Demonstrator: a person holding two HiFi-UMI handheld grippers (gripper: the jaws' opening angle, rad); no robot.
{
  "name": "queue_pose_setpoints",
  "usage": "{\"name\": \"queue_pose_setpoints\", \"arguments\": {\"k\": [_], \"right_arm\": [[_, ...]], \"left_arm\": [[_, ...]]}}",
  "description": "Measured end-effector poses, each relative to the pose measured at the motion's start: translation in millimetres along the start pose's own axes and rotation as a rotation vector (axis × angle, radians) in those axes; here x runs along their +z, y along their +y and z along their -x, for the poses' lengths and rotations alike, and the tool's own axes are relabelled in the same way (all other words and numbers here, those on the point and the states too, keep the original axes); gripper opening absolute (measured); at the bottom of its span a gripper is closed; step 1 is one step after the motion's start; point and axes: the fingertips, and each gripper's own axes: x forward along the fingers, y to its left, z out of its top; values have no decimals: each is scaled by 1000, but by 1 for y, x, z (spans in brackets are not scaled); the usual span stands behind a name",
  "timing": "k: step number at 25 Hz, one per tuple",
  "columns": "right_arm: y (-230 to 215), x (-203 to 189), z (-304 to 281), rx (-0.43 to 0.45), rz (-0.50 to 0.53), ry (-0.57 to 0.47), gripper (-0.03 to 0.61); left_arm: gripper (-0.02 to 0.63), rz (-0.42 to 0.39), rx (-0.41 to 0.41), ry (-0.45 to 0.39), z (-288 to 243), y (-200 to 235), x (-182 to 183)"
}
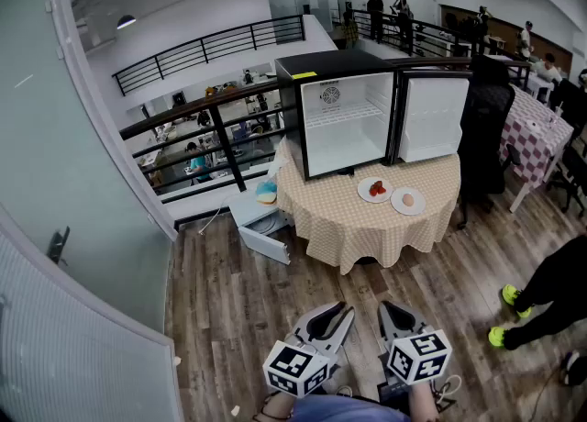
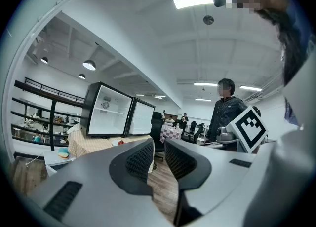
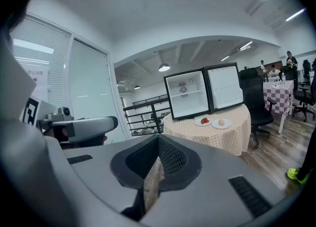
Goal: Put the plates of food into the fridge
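A black mini fridge (image 1: 348,122) stands with its door (image 1: 431,117) swung open on a round table with a checked cloth (image 1: 367,223). In front of it lie two white plates: one with red food (image 1: 374,190), one with a pale round piece (image 1: 407,201). Both also show in the right gripper view, the red-food plate (image 3: 202,121) beside the other plate (image 3: 221,123). My left gripper (image 1: 341,312) (image 2: 159,147) is far back from the table, open by a narrow gap and empty. Beside it, my right gripper (image 3: 158,139) (image 1: 389,308) is shut with nothing in it.
A low white drawer unit (image 1: 261,227) sits left of the table. A black chair (image 1: 481,127) stands at its right. A person's legs with yellow-green shoes (image 1: 514,296) are on the wooden floor to my right. A black railing (image 1: 211,127) runs behind; a glass wall (image 1: 73,182) is left.
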Motion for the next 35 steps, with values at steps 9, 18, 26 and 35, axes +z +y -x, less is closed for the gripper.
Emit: {"name": "queue_pose_setpoints", "arguments": {"k": [9,18,26,35], "right_arm": [[-19,1,0,-10,-13,-12,15],[-32,0,-7,7,-32,-16,15],[-54,4,-41,29,-60,-18,15],[-120,34,-116,-32,-64,-4,15]], "left_arm": [[66,-1,-15,0,-19,-7,1],[66,5,-15,24,-32,-4,-1],[66,-5,-6,52,-55,22,-2],[66,11,-52,48,-151,94,9]]}}
